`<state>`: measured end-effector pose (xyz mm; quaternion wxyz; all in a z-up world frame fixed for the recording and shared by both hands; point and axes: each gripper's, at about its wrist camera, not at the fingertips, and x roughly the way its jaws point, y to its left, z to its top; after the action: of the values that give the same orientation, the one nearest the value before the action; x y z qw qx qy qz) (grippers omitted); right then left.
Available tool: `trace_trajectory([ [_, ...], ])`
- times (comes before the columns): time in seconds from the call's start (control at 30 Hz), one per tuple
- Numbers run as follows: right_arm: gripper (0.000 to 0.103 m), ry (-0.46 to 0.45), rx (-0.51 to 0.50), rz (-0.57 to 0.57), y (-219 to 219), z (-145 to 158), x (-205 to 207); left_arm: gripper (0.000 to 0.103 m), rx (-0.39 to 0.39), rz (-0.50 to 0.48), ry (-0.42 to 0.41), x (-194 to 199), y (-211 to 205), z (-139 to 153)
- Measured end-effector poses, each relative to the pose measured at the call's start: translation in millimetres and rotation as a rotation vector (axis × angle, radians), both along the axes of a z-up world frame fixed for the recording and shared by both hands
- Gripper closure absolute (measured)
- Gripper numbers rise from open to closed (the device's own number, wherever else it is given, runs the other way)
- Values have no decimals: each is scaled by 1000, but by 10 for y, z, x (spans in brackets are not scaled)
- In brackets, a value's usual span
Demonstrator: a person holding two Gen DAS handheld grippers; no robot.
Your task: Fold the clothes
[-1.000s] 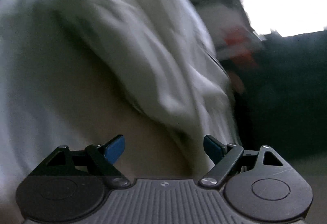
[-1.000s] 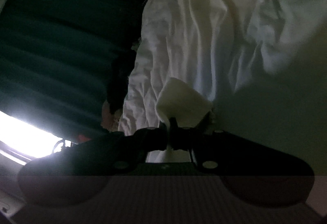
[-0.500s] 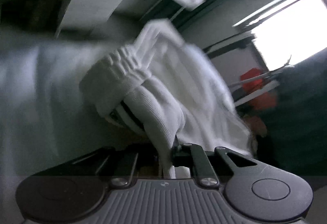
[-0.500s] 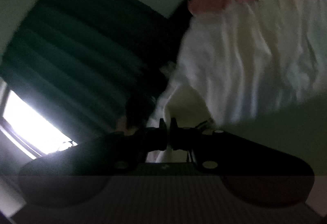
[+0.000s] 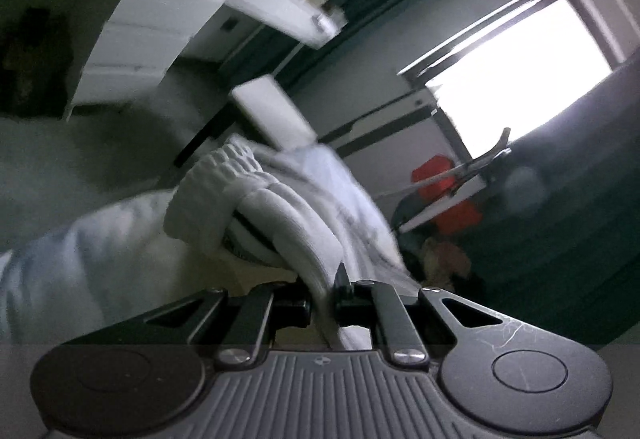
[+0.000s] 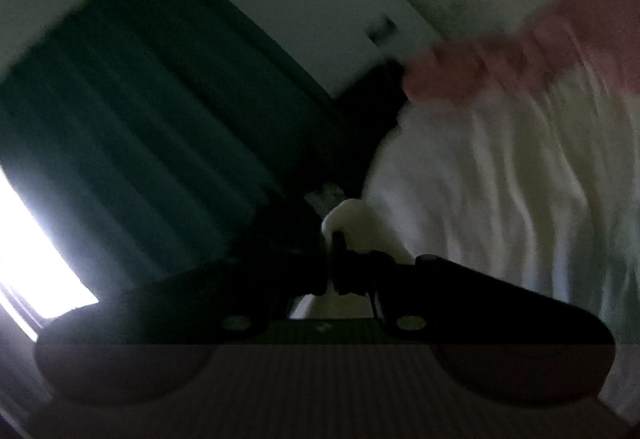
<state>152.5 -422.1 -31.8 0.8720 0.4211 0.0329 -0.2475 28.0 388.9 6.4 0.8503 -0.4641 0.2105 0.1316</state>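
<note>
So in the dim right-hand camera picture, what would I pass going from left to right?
Bright window → dark green curtain → right gripper pinching white cloth → rumpled white sheet, with a pink fabric above it.

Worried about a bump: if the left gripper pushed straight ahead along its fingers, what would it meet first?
Probably only the white garment the left gripper is shut on; its ribbed cuff bunches directly ahead. Depth beyond is unclear.
</note>
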Motion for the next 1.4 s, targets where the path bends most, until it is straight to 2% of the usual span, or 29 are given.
trace_trajectory([
  [0.07,97,92,13,29,-2,-157,203,93,-5,-5,28,99,52,-87],
  [0.17,97,147,55,82,-62,-156,469,93,-9,-3,32,205,70,-83],
  [0.23,97,79,51,115,-91,56,488,93,-16,-7,-1,227,58,-7],
  [0.4,98,46,39,119,-250,22,-191,93,-45,-13,-80,30,49,114],
  [0.53,98,31,30,118,-382,-49,-775,93,-56,-43,-70,-341,66,-69],
  [0.6,98,23,25,117,-449,-84,-1067,93,-19,-66,-8,-538,9,-278],
  [0.73,98,283,101,159,-611,-849,-1448,93,3,-83,172,-737,-45,-828],
  [0.8,98,385,144,180,-677,-1212,-1593,92,54,-98,226,-727,-76,-920],
  [0.9,97,395,149,225,-756,-1311,-1621,91,127,-129,263,-686,-115,-882],
  [1.0,94,412,100,267,-695,-1161,-1619,85,205,-163,299,-652,-187,-723],
  [1.07,92,431,66,288,-617,-1025,-1621,70,269,-182,323,-683,-290,-572],
  [1.1,88,447,53,293,-551,-940,-1628,64,306,-191,321,-710,-359,-484],
  [1.17,67,478,-2,290,-451,-793,-1699,52,380,-209,317,-765,-497,-308],
  [1.2,47,479,-42,287,-419,-738,-1707,49,435,-212,314,-790,-587,-213],
  [1.23,32,467,-80,291,-375,-666,-1709,39,498,-217,304,-812,-700,-114],
  [1.27,27,450,-116,300,-313,-581,-1718,30,552,-230,285,-831,-814,-17],
  [1.3,22,433,-143,320,-230,-487,-1715,26,594,-242,262,-843,-931,72],
  [1.4,24,385,-218,402,78,-186,-1679,23,655,-290,181,-824,-1301,311],
])
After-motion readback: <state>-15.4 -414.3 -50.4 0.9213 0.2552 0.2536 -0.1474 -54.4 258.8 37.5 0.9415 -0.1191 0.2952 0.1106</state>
